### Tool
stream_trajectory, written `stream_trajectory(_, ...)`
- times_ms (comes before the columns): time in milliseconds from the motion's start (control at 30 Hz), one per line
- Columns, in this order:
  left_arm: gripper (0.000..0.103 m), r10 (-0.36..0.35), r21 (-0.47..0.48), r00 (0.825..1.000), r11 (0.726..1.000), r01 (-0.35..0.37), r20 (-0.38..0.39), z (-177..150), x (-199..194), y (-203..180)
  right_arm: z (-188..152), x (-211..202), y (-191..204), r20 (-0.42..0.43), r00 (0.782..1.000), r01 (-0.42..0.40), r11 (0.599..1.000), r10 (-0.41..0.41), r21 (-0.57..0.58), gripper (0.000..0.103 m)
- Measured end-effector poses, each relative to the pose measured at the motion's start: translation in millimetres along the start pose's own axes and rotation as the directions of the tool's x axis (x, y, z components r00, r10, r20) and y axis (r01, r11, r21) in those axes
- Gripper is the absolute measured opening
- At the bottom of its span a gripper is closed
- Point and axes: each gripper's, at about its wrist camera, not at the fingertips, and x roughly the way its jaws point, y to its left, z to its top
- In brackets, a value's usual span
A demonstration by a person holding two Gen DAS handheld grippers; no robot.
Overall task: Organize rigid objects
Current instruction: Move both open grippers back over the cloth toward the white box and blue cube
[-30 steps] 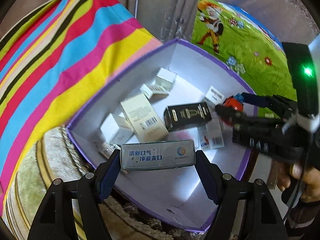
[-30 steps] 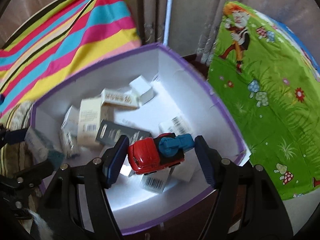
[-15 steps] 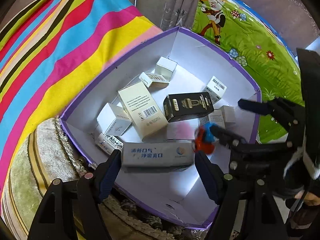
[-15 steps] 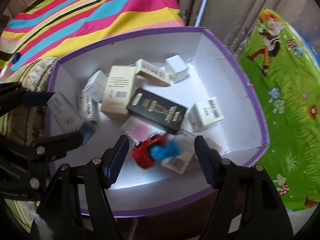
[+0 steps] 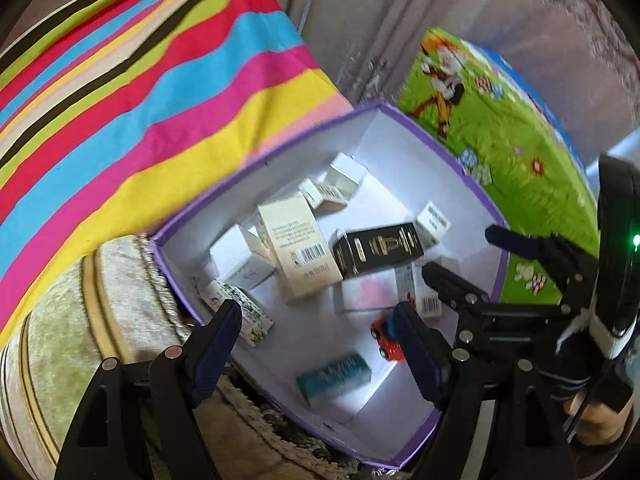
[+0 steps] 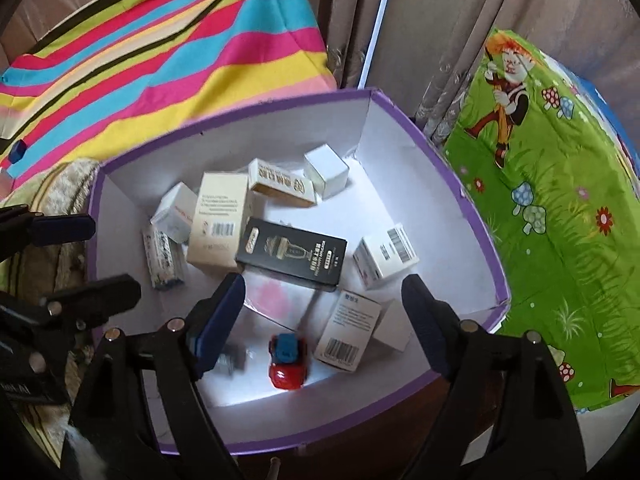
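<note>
Both grippers hang empty with jaws spread over the purple box (image 6: 472, 216), the left gripper (image 5: 320, 344) just above the teal carton (image 5: 334, 374) lying crosswise, the right gripper (image 6: 324, 320) nearer the toy car (image 6: 288, 362).

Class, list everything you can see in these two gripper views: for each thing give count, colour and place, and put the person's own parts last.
storage box: one, purple outside, white inside, centre.
black carton: one, black with gold print, mid-box.
toy car: one, red and blue, box floor near front wall.
teal carton: one, teal, front of box.
pale cartons: several, white or cream, scattered in box.
striped cloth: one, multicoloured, left.
cartoon cloth: one, green, right.
left gripper: black, jaws open, empty.
right gripper: black, jaws open, empty.
</note>
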Motion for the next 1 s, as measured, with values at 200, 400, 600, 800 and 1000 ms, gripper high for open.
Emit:
stream_trajectory(200, 0.079, 0.009, -0.027, 0.999, 1.0, -0.007, 0.051, 1, -15, 14, 6, -4, 11, 0.026, 1.0, 0.005, 1.0, -0.005, -0.015, 0.084)
stream_trajectory(400, 0.079, 0.041, -0.065, 0.993, 0.997, -0.034, 0.111, 1, -37, 37, 12, -13, 23, 0.058, 0.998, -0.005, 1.0, 0.006, -0.014, 0.084)
stream_trajectory(600, 0.079, 0.075, -0.116, 0.984, 0.992, -0.057, 0.162, -3, -60, 64, 19, -23, 41, 0.094, 0.995, -0.021, 1.0, 0.023, -0.021, 0.084)
stream_trajectory(800, 0.079, 0.092, -0.167, 0.978, 0.984, -0.061, 0.189, -11, -77, 91, 25, -29, 60, 0.114, 0.992, -0.047, 0.998, 0.05, -0.03, 0.084)
stream_trajectory(1000, 0.079, 0.128, -0.207, 0.967, 0.975, -0.081, 0.222, -23, -96, 116, 28, -35, 79, 0.128, 0.989, -0.069, 0.997, 0.074, -0.047, 0.084)
